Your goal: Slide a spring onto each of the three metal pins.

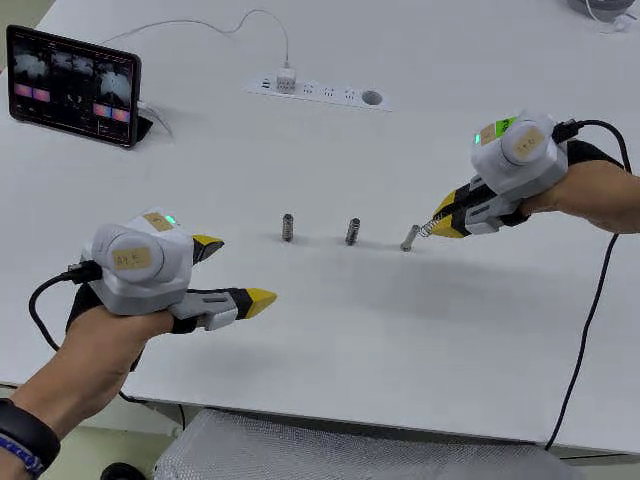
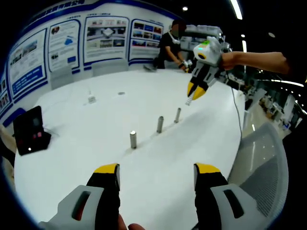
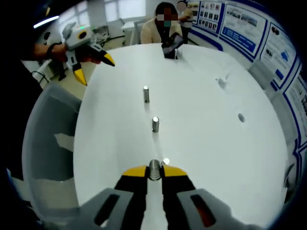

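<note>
Ok so, starting at the left: the left gripper (image 1: 233,270) hangs just over the white table (image 1: 400,330). Its yellow-tipped jaws are spread wide with nothing between them. Off to its left, further out on the table, is a black tablet (image 1: 72,85), propped up with its screen lit.

Ahead of that gripper and a bit to its right, three short metal pins stand in a row. Counting from the left gripper, that's the nearest pin (image 1: 288,227), the middle pin (image 1: 352,231) and the far pin (image 1: 409,237). The first two stand upright and look kinda ribbed in the head view, but they're too small for me to say whether springs sit on them. The far pin looks smooth and seems to tilt toward the other gripper. Well past the row lies a white power strip (image 1: 318,93).

Then there's the right gripper (image 1: 446,220), with its jaws pinched on a small silver coil spring (image 1: 428,228) that pokes out past the yellow tips. The spring's free end is right at the top of the far pin, but I can't tell if it's touching. In the right gripper view the other two pins line up straight ahead, beyond the spring.
</note>
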`<state>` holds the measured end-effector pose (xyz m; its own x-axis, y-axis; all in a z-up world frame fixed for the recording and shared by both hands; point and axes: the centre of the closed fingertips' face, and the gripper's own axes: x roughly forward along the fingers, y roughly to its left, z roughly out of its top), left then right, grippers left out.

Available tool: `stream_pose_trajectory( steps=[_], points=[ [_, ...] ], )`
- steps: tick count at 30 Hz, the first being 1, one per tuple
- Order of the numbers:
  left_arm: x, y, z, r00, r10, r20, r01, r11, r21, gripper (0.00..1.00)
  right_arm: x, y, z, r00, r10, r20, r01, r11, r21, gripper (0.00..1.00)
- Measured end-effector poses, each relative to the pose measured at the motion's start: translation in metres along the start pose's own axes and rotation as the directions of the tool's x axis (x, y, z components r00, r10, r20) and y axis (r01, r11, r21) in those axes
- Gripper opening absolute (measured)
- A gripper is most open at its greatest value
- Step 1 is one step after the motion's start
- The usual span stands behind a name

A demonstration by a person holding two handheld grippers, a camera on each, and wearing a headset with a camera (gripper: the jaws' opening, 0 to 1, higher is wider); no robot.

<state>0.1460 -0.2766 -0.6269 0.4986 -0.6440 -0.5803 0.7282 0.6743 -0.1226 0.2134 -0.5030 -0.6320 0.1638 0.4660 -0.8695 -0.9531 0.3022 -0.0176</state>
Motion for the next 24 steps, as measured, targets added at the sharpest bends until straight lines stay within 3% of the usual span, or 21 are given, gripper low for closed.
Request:
stream_pose_trajectory(
  steps=[11,24],
  points=[
    [-0.001,0.002,-0.003,1.0,0.007,0.001,-0.007,1.0,-0.011,0.67,0.008,-0.02,-0.007,0.9996,-0.002,-0.027,0.002,1.0,0.003,0.13],
    [-0.004,0.006,-0.005,0.9998,0.017,-0.01,-0.017,1.0,-0.023,0.74,0.023,-0.018,-0.005,0.9984,0.032,-0.047,-0.032,0.999,-0.005,0.13]
  ],
)
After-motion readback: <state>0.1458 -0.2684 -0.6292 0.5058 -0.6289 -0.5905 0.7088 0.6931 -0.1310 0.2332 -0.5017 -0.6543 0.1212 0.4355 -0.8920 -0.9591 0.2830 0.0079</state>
